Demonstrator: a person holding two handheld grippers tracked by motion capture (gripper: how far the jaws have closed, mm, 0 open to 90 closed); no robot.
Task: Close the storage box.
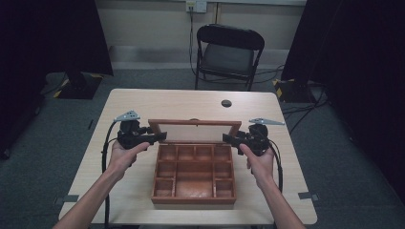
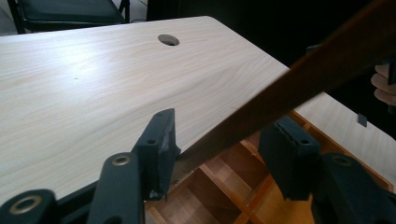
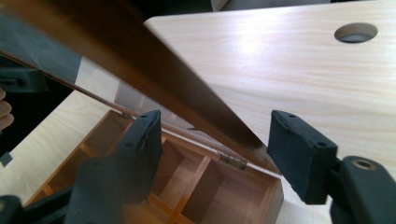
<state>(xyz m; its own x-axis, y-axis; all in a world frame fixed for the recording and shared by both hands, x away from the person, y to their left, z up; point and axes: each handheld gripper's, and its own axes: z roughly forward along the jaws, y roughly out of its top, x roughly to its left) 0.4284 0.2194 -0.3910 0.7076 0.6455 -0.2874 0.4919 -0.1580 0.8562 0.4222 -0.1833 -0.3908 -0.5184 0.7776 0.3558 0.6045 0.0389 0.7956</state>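
Note:
A wooden box (image 1: 193, 195) with several compartments sits at the table's front middle. Its framed lid (image 1: 195, 123) with a clear panel is raised, standing nearly upright at the box's back. My left gripper (image 1: 160, 137) is at the lid's left edge and my right gripper (image 1: 228, 139) at its right edge. In the left gripper view the left gripper (image 2: 224, 154) is open and the lid's frame (image 2: 299, 79) slants between the spread jaws. In the right gripper view the right gripper (image 3: 222, 154) is open too, with the lid's frame (image 3: 154, 60) running between its jaws above a brass hinge (image 3: 233, 161).
The light wooden table (image 1: 143, 102) has a round cable hole (image 1: 226, 103) behind the box. A black folding chair (image 1: 229, 52) stands beyond the far edge. Dark curtains hang at both sides, and cables lie on the floor at the right.

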